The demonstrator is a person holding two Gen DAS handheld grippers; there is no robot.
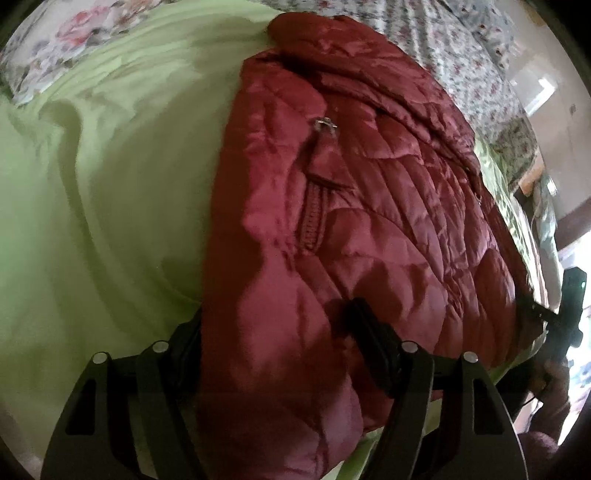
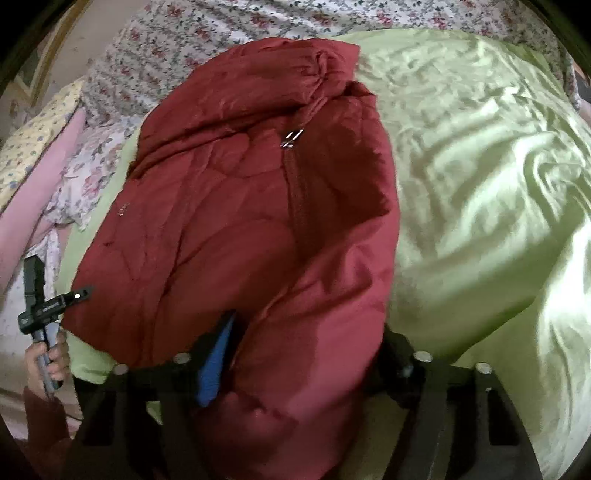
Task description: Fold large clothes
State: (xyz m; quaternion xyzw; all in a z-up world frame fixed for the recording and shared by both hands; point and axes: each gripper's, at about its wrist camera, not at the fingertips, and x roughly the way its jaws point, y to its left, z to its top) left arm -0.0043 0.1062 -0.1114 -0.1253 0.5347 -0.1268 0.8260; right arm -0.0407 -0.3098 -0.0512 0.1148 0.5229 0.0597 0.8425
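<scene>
A dark red quilted puffer jacket (image 1: 369,206) lies on a pale green sheet (image 1: 110,184), its zip pull (image 1: 325,124) pointing toward the far end. My left gripper (image 1: 277,317) is shut on the jacket's near hem, with padded fabric bulging between the black fingers (image 1: 365,332). In the right wrist view the same jacket (image 2: 240,206) fills the centre, and my right gripper (image 2: 310,332) is shut on the near hem, its blue pad (image 2: 216,354) pressed into the fabric. The hem's underside is hidden.
Floral bedding (image 2: 207,33) lies beyond the jacket, and a floral pillow (image 1: 55,48) sits at the far left. A hand (image 2: 48,358) holding the left gripper's handle (image 2: 35,295) shows at the left edge. The green sheet (image 2: 480,184) spreads wide to the right.
</scene>
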